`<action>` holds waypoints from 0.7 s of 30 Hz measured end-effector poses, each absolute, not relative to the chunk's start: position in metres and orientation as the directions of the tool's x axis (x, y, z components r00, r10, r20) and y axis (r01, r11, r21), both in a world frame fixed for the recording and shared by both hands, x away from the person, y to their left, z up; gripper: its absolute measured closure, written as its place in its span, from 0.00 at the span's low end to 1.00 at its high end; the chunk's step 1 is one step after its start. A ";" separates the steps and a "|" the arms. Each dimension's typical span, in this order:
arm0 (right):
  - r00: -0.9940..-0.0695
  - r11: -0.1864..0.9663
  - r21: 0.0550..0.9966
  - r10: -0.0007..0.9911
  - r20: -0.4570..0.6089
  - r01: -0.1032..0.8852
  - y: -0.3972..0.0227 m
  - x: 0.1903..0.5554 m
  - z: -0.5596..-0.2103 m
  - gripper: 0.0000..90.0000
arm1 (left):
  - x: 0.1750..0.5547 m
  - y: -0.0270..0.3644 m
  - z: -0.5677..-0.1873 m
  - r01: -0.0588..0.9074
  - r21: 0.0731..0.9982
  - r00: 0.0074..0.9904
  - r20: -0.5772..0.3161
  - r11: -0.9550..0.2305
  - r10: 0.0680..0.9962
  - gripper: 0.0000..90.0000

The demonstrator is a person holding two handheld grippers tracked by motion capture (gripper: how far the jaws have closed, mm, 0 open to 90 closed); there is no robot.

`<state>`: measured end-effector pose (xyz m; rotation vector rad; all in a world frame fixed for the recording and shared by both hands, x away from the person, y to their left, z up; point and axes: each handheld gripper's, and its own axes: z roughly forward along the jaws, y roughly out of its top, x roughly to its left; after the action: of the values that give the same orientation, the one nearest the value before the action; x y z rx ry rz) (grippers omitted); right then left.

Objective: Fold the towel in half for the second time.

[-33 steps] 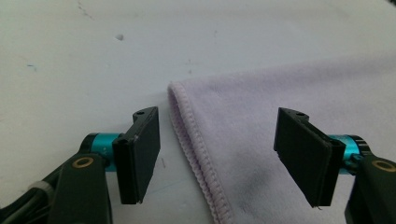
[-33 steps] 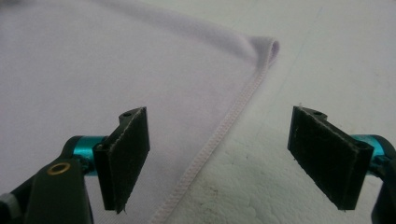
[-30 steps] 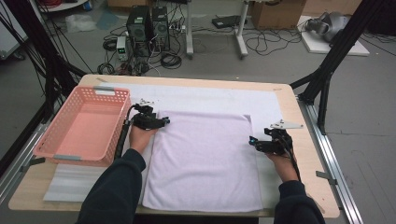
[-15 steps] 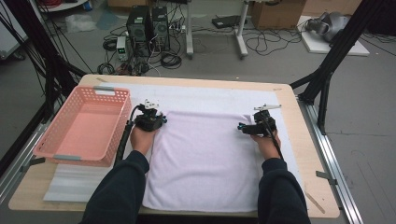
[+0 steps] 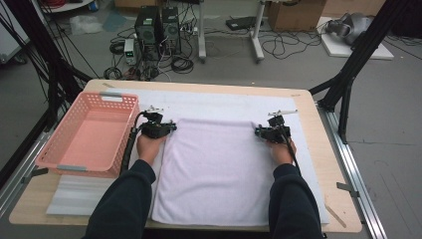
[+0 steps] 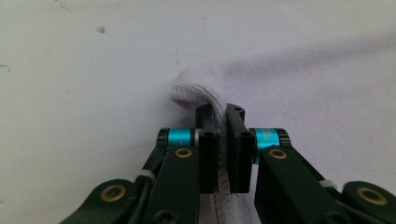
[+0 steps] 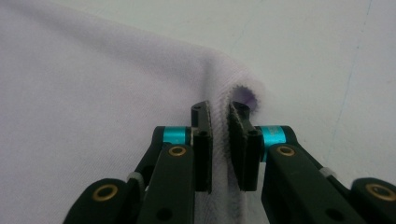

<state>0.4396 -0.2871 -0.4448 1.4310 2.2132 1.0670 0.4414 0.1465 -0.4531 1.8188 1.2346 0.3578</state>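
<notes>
Jaws of the left gripper (image 6: pixel 223 154) are pressed together on the far-left corner of the towel (image 5: pixel 214 169), with a fold of its hem pinched between the pads; jaws of the right gripper (image 7: pixel 219 149) have just been closing and now pinch the far-right corner, the serrated hem caught between them. In the high view, the left gripper (image 5: pixel 158 128) and the right gripper (image 5: pixel 271 132) sit at the two far corners of the pale lilac towel, which lies flat and spread in the middle of the white mat (image 5: pixel 224 102) covering the table (image 5: pixel 318 107). Judged from this layout, the grasping stage is complete: both corners are secured, but the cloth is not yet lifted or folded, and no crease shows across it. What remains appears to be the fold itself, probably drawing the far edge toward the near edge, and perhaps later placing the towel in the pink basket (image 5: pixel 117 102), which stands to the left, just beside the left gripper, with nothing inside it. Both forearms, in dark sleeves, enter from the near edge and run roughly parallel along the towel's two sides. Each hand is held low over the mat, the grippers lying nearly level and pointing inward and away from the person.
</notes>
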 end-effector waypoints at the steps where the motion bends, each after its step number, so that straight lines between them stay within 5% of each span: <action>1: -0.462 0.231 0.720 0.876 0.140 0.655 -0.287 0.440 -0.445 0.91 | 0.442 0.147 -0.453 0.609 0.787 0.456 -0.242 -0.102 0.857 0.94; 12: -0.431 0.228 0.822 0.902 0.023 0.522 -0.284 0.442 -0.416 0.92 | 0.442 0.159 -0.431 0.506 0.855 0.423 -0.364 0.117 0.830 0.94; 21: -0.502 0.236 0.853 0.864 0.035 0.466 -0.285 0.424 -0.399 0.92 | 0.425 0.162 -0.411 0.476 0.879 0.506 -0.306 0.035 0.806 0.94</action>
<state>0.4242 -0.2849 -0.3992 1.2171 2.0669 1.1871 0.4250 0.1621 -0.4115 1.6100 1.1231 0.3619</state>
